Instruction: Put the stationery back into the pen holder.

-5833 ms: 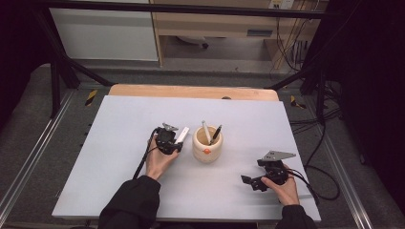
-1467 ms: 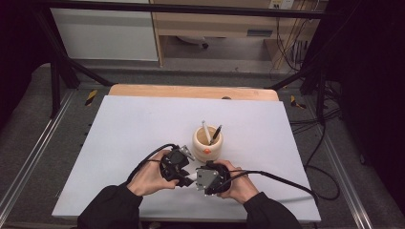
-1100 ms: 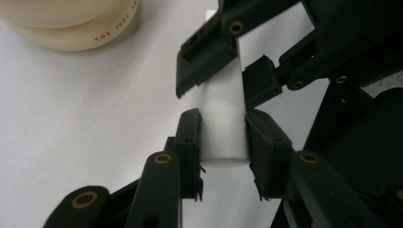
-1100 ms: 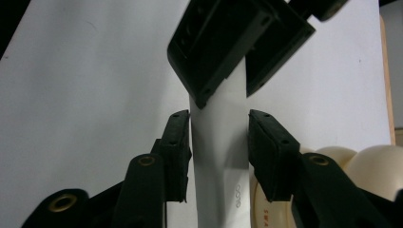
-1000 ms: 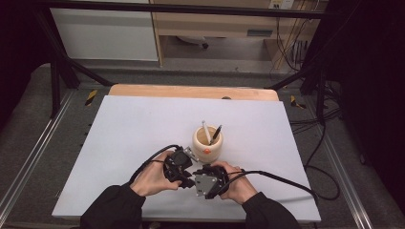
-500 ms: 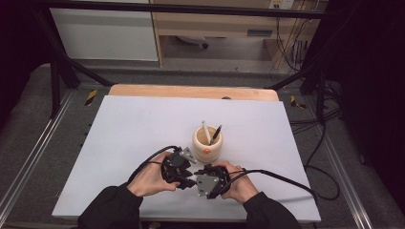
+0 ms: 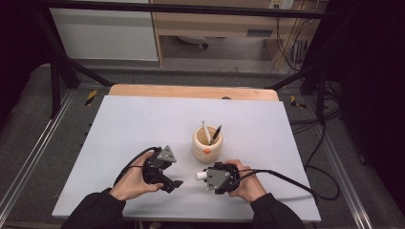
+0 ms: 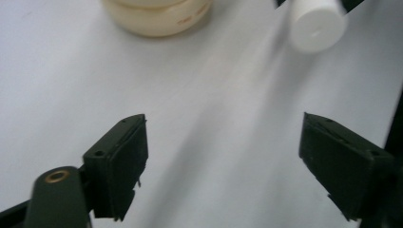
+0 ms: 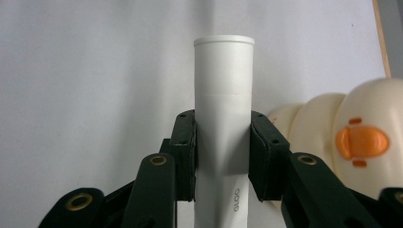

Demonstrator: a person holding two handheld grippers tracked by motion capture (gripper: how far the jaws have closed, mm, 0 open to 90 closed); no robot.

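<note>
Two hand-held grippers are held low over the table: right hand-held gripper clamped on white tube, level; left hand-held gripper just opened wide, nothing between.

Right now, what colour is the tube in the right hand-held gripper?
Plain white tube, clearest in the right gripper view.

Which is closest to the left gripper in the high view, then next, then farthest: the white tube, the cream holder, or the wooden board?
From the left gripper:
1. White tube, just to its right, clamped in the right gripper.
2. Cream holder, farther back and right, mid-table.
3. Wooden board, along the table's far edge.
</note>
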